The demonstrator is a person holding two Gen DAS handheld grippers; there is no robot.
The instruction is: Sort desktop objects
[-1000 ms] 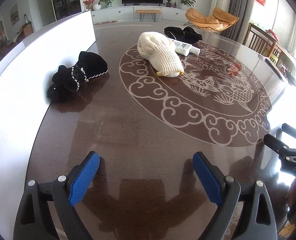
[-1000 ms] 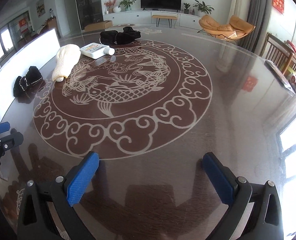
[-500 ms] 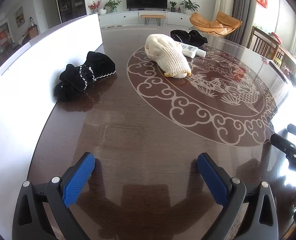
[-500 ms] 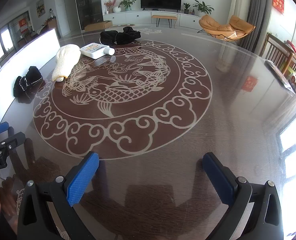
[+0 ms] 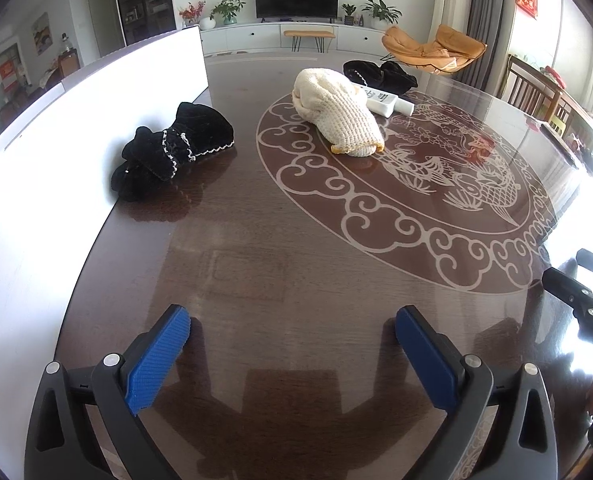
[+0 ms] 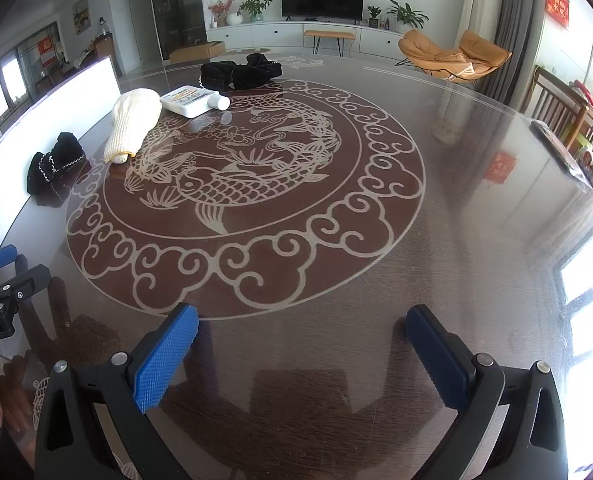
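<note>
Both the left tool (image 5: 292, 344) and the right tool (image 6: 302, 344) hang released over bare counter (image 6: 456, 200) near its front edge, nothing between their pads, so sorting has yet to start. I judge the best first pick is the black velvet pouch (image 5: 172, 152) at the left edge, against the white board (image 5: 56, 140): come in from the open side. Farther back, the cream knit mitt (image 5: 340, 116) touches the white bottle (image 5: 384, 102), with another black pouch (image 5: 376, 76) behind.

Left gripper (image 5: 292, 332) jaws wide over table (image 5: 256, 240); cream knit (image 5: 340, 114) beyond.
</note>
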